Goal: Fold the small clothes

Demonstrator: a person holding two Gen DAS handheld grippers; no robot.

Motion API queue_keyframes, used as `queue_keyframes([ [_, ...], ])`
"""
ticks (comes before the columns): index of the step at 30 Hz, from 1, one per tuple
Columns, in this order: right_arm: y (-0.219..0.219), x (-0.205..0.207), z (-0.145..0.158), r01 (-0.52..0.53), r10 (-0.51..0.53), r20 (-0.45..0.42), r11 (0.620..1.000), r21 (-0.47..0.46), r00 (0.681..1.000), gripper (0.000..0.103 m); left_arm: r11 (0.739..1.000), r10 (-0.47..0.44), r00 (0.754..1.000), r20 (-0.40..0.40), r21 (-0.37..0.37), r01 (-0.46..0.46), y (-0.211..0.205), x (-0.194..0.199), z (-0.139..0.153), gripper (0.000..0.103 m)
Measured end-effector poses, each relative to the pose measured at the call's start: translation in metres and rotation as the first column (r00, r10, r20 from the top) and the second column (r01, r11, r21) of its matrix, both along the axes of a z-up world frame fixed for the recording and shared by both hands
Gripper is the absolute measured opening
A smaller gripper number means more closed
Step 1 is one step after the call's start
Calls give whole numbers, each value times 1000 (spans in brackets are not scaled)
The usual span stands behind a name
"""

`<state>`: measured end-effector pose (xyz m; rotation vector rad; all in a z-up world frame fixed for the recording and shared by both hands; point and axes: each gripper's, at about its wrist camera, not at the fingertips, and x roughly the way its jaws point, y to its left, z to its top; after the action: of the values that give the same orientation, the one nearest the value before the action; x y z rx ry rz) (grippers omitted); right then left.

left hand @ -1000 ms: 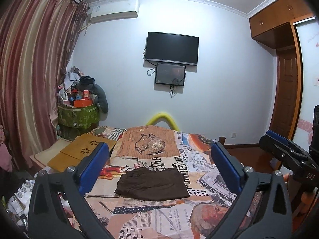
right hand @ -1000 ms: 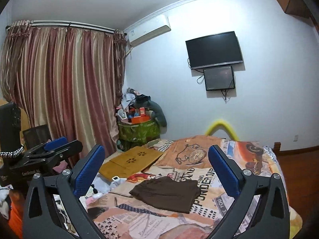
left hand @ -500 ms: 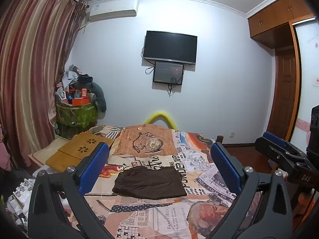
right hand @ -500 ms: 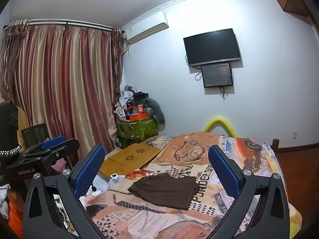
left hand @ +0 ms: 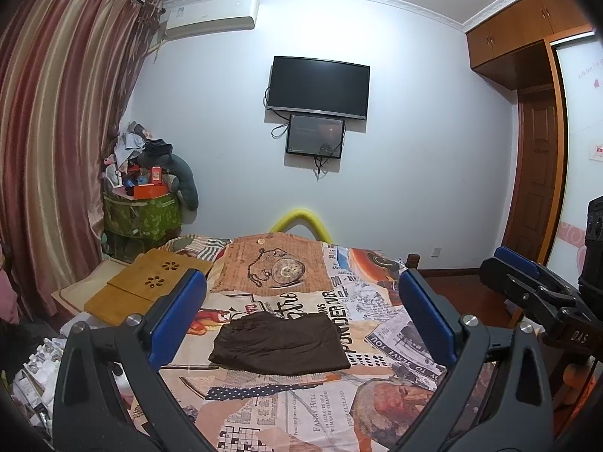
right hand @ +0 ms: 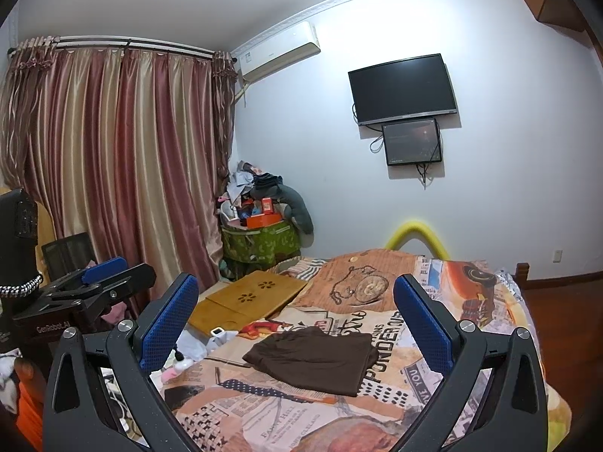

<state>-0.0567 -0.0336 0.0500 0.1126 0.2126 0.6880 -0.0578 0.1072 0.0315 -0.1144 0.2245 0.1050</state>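
The brown garment [left hand: 279,342] is matt, soft-looking cloth lying in a flat fold on the bed cover [left hand: 297,406], itself cloth printed like old newsprint, while the curtains [right hand: 113,158] are cloth with a satin sheen in their folds. The wooden board [right hand: 248,299] beside it is smooth, pale and evenly finished. The left gripper [left hand: 301,320] and right gripper [right hand: 297,316] have matt black plastic frames with shiny metal screws, and their jaws carry blue, finely textured pads [right hand: 167,324].

The left black two-finger claw with blue pads [left hand: 301,312] is held raised and level, its fingers spread wide with nothing between them. The right black, blue-padded claw [right hand: 297,320] is spread equally wide, gripping nothing.
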Motion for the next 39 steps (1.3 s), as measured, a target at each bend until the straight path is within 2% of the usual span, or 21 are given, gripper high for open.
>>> queue_keyframes([
  [39,-4,5,-2,8,-7,-18,1000,10,1000,103,998,-64,997,-38,-22,64,8,9,-7,103],
])
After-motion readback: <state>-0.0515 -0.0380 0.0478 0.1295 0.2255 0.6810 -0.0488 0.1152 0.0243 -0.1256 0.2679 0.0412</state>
